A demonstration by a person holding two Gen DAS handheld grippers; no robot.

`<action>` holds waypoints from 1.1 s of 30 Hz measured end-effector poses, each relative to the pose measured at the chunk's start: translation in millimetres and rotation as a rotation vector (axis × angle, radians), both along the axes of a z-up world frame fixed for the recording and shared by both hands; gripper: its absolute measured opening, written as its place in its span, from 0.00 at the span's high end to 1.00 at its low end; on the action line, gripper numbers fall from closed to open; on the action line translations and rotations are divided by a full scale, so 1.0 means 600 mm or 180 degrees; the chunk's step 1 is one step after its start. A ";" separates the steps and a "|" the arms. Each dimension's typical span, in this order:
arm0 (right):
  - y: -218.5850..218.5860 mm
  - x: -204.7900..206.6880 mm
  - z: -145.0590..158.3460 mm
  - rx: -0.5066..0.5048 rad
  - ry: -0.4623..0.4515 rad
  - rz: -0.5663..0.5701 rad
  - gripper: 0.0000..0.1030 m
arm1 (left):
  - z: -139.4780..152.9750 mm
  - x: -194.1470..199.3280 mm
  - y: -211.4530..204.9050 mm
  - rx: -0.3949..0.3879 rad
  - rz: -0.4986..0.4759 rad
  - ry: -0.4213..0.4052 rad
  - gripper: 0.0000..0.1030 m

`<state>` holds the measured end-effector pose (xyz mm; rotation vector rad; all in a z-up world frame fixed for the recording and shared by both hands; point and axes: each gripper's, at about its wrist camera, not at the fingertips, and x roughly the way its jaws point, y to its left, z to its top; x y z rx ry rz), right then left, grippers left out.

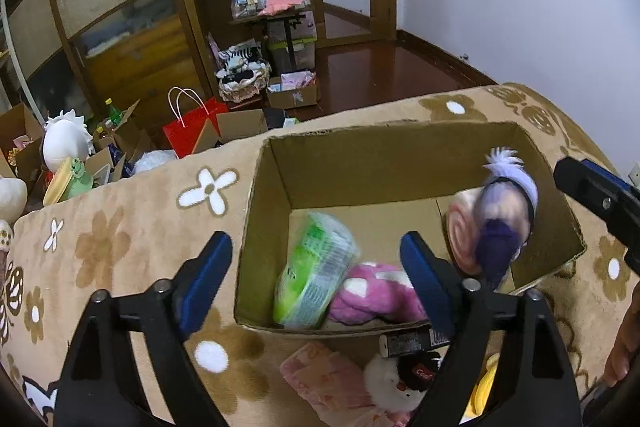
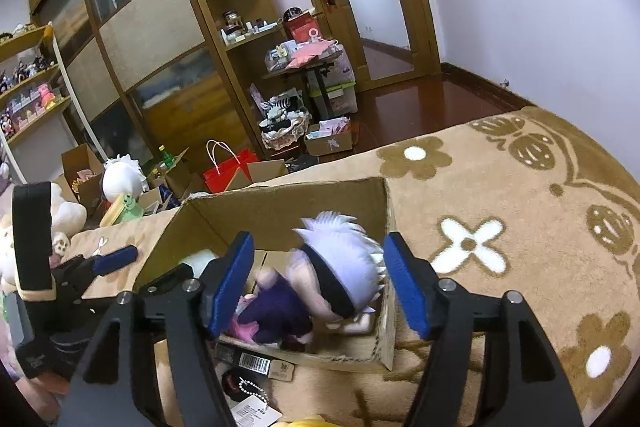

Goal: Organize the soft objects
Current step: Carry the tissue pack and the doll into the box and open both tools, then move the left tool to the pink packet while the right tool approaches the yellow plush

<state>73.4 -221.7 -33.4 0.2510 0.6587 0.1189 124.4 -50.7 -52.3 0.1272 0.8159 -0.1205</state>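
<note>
Wooden wardrobes and shelves line the far side of a cluttered bedroom, and in front of them lies a tan plush blanket with brown and white flowers (image 1: pixel 132 239). On it sits an open brown cardboard box (image 1: pixel 384 163), which already holds a green plastic-wrapped pack (image 1: pixel 316 271) and a pink-and-white plush toy (image 1: pixel 376 295). A white-haired doll with a black blindfold and dark purple clothes (image 2: pixel 340 271) is inside the box at its right end, head up, blurred in both views. The right gripper (image 2: pixel 320 287) hangs over it with its blue pads wide apart and clear of the doll; nothing is held. The left gripper (image 1: pixel 316 279) is likewise spread wide and empty above the box's near edge. More soft items wait just outside the box, among them a small white plush with a black tag (image 1: pixel 396 383). That one looks light and squashy; pinching its round body should hold better than the dangling tag.
</note>
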 end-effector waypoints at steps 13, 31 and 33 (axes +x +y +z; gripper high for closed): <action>-0.009 -0.038 0.033 -0.0093 -0.0051 -0.0123 0.01 | 0.027 -0.027 0.028 0.0034 0.0203 0.0248 0.05; 0.005 -0.126 0.033 -0.0255 0.0367 -0.0022 0.00 | 0.020 -0.085 0.065 0.0070 0.0476 0.0848 0.05; 0.006 -0.130 0.023 -0.0221 0.0464 -0.0010 0.00 | 0.010 -0.083 0.070 0.0031 0.0506 0.0940 0.05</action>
